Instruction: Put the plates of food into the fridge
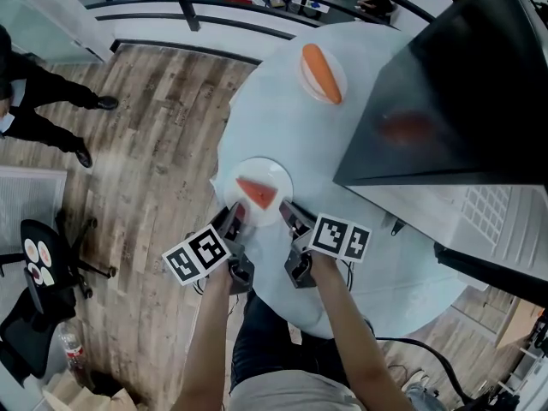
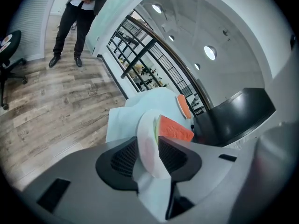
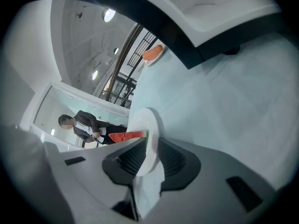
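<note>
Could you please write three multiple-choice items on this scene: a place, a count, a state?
1. Where is the carrot plate? A floor; B table, beside the black fridge; C chair.
2. How many plates show? A one; B two; C four.
3. The watermelon plate is: A clamped by left gripper and right gripper; B untouched; C upside down.
Answers: 1 B, it rests by the fridge; 2 B, only these two; 3 A, both pairs of jaws pinch its rim.

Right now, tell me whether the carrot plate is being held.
No, the carrot plate sits apart; the left gripper and right gripper hold the watermelon plate.
</note>
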`<state>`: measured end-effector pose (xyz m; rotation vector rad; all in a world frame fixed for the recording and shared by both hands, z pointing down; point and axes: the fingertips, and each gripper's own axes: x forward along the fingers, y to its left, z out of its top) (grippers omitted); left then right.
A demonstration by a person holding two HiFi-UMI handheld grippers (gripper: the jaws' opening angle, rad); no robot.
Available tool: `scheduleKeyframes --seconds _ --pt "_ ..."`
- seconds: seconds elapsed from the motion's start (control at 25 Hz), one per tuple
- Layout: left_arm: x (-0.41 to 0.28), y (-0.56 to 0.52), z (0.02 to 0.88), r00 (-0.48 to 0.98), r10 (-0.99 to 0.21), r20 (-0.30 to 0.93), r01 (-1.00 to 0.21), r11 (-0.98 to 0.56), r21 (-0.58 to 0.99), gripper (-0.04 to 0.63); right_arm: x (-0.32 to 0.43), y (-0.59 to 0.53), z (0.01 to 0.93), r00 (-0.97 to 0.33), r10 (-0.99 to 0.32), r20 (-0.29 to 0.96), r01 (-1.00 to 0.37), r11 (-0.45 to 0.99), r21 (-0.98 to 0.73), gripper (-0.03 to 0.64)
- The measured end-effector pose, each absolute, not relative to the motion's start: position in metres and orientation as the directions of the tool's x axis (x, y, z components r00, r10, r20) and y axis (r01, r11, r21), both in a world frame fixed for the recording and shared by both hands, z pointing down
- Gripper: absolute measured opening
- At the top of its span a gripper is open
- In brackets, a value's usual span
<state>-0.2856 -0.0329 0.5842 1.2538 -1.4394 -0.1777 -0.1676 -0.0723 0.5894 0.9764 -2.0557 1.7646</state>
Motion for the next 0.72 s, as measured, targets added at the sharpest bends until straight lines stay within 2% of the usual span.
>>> scheduleKeyframes --seconds 0.2,0.28,0.36,0.72 --pt "-0.288 -0.031 0.586 0.213 -0.749 0.627 -0.542 0.444 0.714 0.124 -0.165 -0.073 0.591 -0.748 -0.337 0.572 -0.605 -0.009 -0.796 0.075" --pt "-0.289 -0.029 0.587 0.192 -0.750 0.633 -0.554 0.450 0.701 0.121 -0.164 -0.073 0.591 -0.744 -0.348 0.570 -0.603 -0.018 -0.798 0.040" --pt "-0.292 -0.026 0.587 0.165 -0.755 0.635 -0.554 0.462 0.693 0.051 -0.163 -0.072 0.591 -0.746 -0.364 0.558 -0.589 -0.030 -0.807 0.038" --pt "-0.289 -0.022 0.574 0.137 -0.809 0.572 -0.565 0.410 0.716 0.043 -0.156 -0.062 0.583 -0.739 -0.416 0.529 -0.574 -0.022 -0.819 0.037"
